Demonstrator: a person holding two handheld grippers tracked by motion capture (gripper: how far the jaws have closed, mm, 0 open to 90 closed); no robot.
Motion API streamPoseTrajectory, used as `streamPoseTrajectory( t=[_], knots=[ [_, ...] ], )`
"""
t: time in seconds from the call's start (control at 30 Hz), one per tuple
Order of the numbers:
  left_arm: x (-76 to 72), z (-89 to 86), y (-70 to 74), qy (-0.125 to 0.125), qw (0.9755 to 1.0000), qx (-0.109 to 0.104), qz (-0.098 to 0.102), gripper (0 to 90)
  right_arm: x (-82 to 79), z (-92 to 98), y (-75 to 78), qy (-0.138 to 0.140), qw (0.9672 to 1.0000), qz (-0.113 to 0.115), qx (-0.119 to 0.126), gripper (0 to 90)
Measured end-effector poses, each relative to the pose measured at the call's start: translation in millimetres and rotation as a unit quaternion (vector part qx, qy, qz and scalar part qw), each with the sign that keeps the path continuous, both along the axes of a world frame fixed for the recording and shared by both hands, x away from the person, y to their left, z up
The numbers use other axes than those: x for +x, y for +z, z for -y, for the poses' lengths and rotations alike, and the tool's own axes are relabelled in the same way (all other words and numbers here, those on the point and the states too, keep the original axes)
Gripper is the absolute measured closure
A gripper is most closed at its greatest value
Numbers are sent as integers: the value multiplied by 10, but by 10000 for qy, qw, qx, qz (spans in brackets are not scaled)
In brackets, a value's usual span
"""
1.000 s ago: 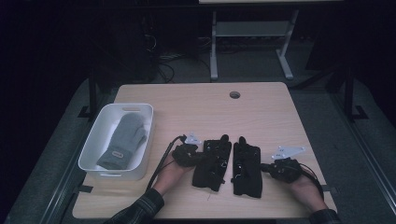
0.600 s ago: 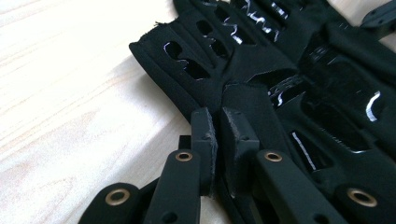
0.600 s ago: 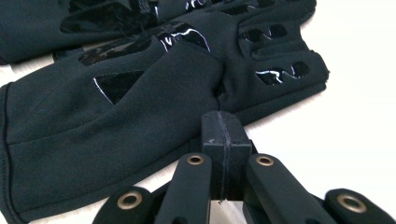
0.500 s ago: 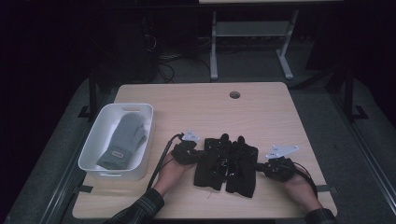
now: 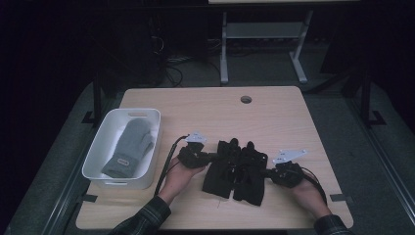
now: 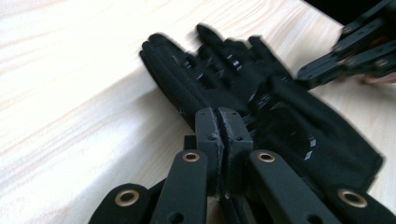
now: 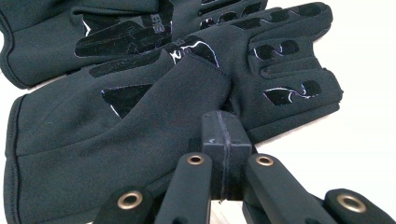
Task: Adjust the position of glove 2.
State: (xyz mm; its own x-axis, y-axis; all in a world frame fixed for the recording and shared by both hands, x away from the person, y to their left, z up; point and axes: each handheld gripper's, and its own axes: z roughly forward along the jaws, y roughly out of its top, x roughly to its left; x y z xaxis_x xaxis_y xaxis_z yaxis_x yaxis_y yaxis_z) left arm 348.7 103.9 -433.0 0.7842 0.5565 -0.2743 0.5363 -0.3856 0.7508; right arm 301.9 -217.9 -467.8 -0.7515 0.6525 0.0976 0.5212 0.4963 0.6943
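Overhead, two black gloves (image 5: 236, 169) lie side by side, partly overlapped, on the near middle of the wooden counter (image 5: 274, 117). Left gripper (image 5: 211, 157) meets the left glove's edge; right gripper (image 5: 266, 173) meets the right glove's edge. A white bin (image 5: 100, 152) at the counter's left holds a grey mitten (image 5: 128, 147).

Left gripper view: fingers (image 6: 208, 133) pressed together, having just been closing; their tips rest at the glove edge. Cannot tell whether fabric is pinched.

Right gripper view: fingers (image 7: 212, 135) clenched flat together at the edge of the nearer glove, just below its thumb. No fabric visible between them. Glossy grip patches (image 7: 126, 39) face up.
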Motion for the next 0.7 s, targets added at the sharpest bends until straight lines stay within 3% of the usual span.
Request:
streamPoseTrajectory(
  t=[0.13, 0.53, 0.7],
  knots=[
    [12, 2, 76, -46, 9995, -293, -54, 875, 42, -71, -2, 45, 10000, 12, 8, 900],
    [35, 51, 164, -124, 9981, -598, -120, 875, 156, -221, -5, 102, 9999, 14, 17, 900],
    [43, 110, 189, -172, 9978, -634, -112, 875, 203, -307, -9, 163, 9999, 15, 32, 900]
  ],
)
